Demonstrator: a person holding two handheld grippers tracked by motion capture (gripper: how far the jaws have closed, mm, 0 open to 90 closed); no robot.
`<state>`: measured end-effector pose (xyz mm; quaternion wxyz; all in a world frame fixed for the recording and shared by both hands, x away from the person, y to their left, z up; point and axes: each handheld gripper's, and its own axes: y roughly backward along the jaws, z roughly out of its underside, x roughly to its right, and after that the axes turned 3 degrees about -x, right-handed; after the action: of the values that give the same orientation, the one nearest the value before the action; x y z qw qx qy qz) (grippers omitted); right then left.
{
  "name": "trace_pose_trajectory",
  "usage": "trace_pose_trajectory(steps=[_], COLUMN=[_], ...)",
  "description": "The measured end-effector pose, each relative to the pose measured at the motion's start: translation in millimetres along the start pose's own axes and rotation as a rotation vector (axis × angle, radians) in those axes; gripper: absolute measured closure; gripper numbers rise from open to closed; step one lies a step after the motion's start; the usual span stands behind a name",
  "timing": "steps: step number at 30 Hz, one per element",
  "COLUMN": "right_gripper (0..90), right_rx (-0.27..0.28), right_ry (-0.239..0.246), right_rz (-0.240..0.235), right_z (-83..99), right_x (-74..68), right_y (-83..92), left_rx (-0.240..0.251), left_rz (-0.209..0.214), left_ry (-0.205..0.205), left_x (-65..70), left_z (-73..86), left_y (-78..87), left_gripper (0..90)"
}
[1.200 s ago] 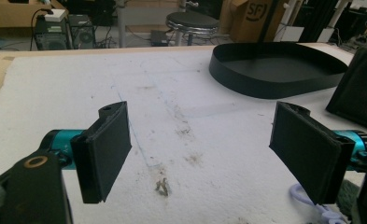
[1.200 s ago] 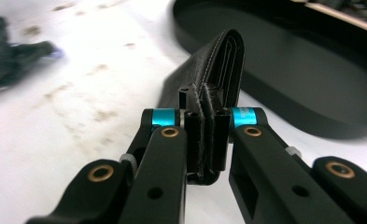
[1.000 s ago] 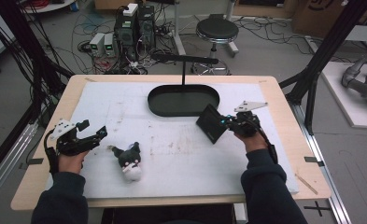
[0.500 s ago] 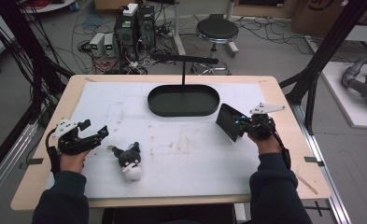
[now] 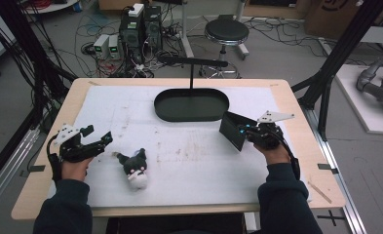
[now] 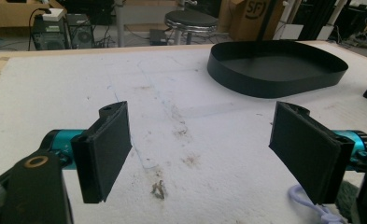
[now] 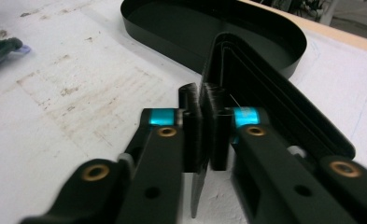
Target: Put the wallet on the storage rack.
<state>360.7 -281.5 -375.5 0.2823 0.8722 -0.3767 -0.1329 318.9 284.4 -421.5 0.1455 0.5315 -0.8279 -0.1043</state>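
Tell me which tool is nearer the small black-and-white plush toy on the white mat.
Left. The left tool sits just beside the small black-and-white plush toy, jaws open and apart from it. The right tool is across the mat, with a black folded wallet between its jaws.

In the right gripper view, the jaws hide the middle of the black wallet [image 7: 265, 100], whose lower edge is blurred.

We see a stained white mat [image 5: 194, 146] covering the wooden tabletop [image 5: 43, 190]. At twelve o'clock sits a black oval tray [image 5: 191, 105]. Beyond the tabletop, a round stool [image 5: 226, 33] stands near one o'clock and computer towers [image 5: 140, 24] near eleven.
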Motion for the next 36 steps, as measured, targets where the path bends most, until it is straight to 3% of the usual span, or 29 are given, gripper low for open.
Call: trace_pose_trajectory(steps=[1,3,5,7,9,12,13,16,23,26,27,30,33,36], right_gripper=[58.3,39.4,29.5,26.2,26.2,25.2,25.0,26.5,40.8,46.9,56.3,71.6,76.9,77.2], right_rx=[0.024,0.049,0.069,0.060,0.031,0.003,-0.021,-0.059,-0.128,-0.135,-0.136,-0.138,-0.149,-0.132], right_ry=[0.001,0.021,0.050,0.087,0.108,0.098,0.086,0.063,0.030,0.020,0.022,0.015,-0.003,-0.031], right_rz=[0.016,0.053,0.103,0.128,0.123,0.114,0.088,0.035,-0.018,-0.019,-0.011,0.025,0.050,0.038], right_z=[0.6,0.3,-0.5,-1.1,-1.4,-0.8,0.5,2.0,2.4,2.0,1.1,-0.6,-1.5,-6.3], right_x=[0.5,1.8,3.7,6.5,10.1,14.7,20.0,24.1,21.5,20.0,19.4,19.7,20.8,19.6], right_y=[0.8,1.4,0.6,-2.1,-6.7,-12.4,-18.5,-28.6,-47.5,-48.8,-47.4,-43.0,-41.2,-38.8], left_rx=[0.000,0.000,0.000,0.000,-0.003,0.000,-0.002,-0.002,-0.003,-0.002,-0.003,-0.003,-0.005,-0.005], left_rz=[0.000,-0.002,-0.001,-0.001,0.003,0.003,0.001,0.001,0.001,0.000,0.000,0.000,0.003,0.004], left_ry=[0.001,0.001,0.000,-0.002,-0.007,-0.004,-0.002,-0.003,-0.005,-0.004,-0.005,-0.005,-0.006,-0.005], left_x=[0.0,0.0,0.3,0.6,0.4,0.3,0.0,-0.3,0.0,-0.4,-0.4,-0.1,0.6,0.6], left_z=[0.0,0.0,-0.2,-0.2,-0.3,-0.3,-0.2,-0.2,-0.2,0.0,0.0,0.0,-0.2,-0.3], left_y=[0.0,0.1,0.1,-0.2,-0.4,-0.4,0.0,-0.2,-0.2,-0.1,-0.1,-0.4,-1.2,-1.7], left_gripper=[20.3,20.3,20.3,20.3,20.3,20.3,20.3,20.3,20.3,20.3,20.3,20.3,20.3,20.3])
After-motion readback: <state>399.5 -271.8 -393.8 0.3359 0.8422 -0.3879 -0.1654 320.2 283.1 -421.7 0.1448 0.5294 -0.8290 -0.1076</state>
